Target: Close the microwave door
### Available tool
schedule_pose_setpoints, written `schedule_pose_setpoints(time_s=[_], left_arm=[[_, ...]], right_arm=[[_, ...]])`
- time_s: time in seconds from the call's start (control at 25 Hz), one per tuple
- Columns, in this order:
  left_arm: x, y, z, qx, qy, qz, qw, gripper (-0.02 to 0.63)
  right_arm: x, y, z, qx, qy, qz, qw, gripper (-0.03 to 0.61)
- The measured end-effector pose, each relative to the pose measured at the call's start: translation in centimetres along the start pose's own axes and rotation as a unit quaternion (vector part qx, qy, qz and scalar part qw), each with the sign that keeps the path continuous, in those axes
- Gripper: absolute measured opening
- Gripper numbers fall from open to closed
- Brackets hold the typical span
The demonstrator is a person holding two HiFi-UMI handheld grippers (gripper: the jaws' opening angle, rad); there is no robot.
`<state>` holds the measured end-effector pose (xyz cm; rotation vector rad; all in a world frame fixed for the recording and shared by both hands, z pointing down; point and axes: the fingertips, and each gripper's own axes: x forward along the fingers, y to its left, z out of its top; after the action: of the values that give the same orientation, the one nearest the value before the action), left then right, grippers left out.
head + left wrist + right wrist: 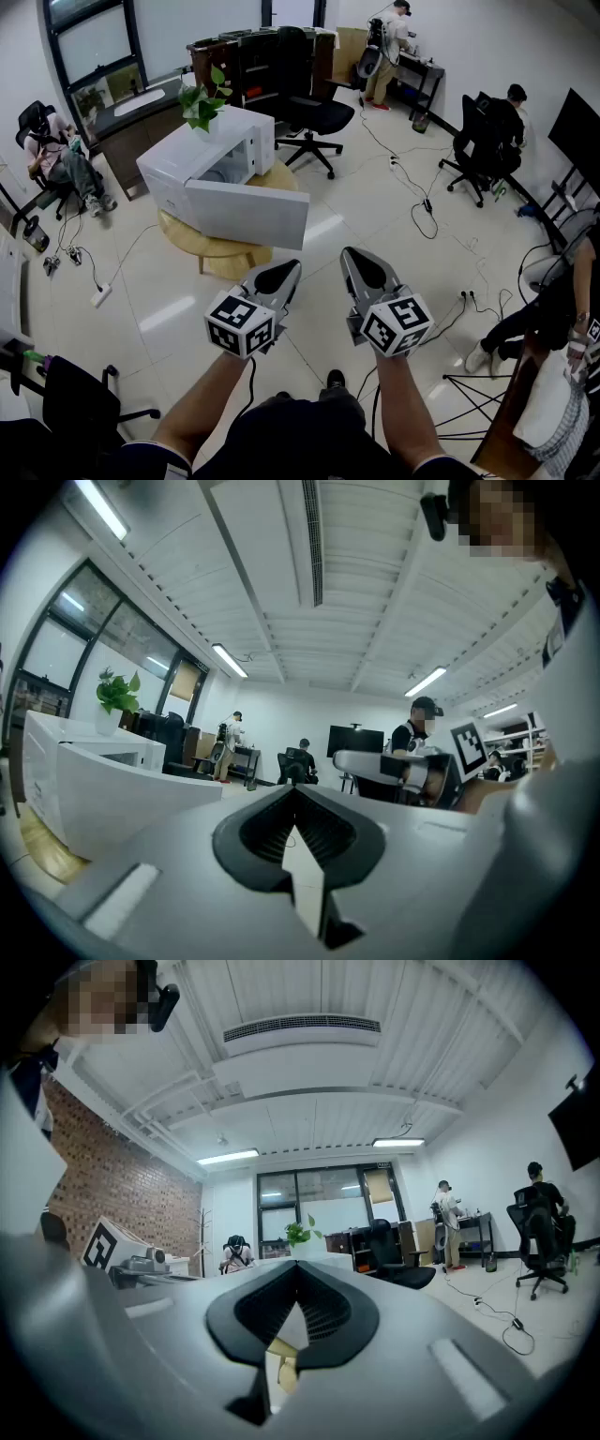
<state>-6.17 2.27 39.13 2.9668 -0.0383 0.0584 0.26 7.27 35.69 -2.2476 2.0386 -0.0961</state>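
Note:
A white microwave [199, 157] stands on a round wooden table [217, 247] ahead of me, with a small potted plant [202, 103] on top. Its door [248, 212] hangs wide open, swung out toward me. Both grippers are held up short of the table, apart from the door. My left gripper [289, 266] is shut with nothing in it, and my right gripper [349, 253] is likewise shut and empty. The left gripper view has the microwave [89, 772] low at the left, past the closed tips of the left gripper [293, 789]. In the right gripper view the right gripper [295, 1267] points toward the plant [298, 1234].
A black office chair [314, 111] stands behind the table. Cables and a power strip [101, 296] lie on the tiled floor. Seated people are at the left [58, 150] and right [502, 122]. Another black chair [70, 398] is near my lower left.

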Motion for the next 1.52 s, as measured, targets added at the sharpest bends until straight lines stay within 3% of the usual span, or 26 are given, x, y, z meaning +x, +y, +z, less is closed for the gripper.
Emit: schedule_pose_setpoints(time_s=[0.68,1.0,1.52], left_arm=[[4.8,4.2,-1.7,0.009,0.03,0.023,0.9993,0.012],[10.1,8.5,-2.0,0.019,0.032,0.065,0.9972,0.012],[15.9,14.5,-4.0,0.0,0.053,0.147,0.9877,0.012]], right_arm=[[2.4,-4.2,-0.9,0.013,0.008,-0.009,1.0,0.002],[7.0,-8.0,-1.5,0.015,0.025,0.031,0.999,0.002],[11.9,-15.3,-1.7,0.026,0.047,0.079,0.995,0.002]])
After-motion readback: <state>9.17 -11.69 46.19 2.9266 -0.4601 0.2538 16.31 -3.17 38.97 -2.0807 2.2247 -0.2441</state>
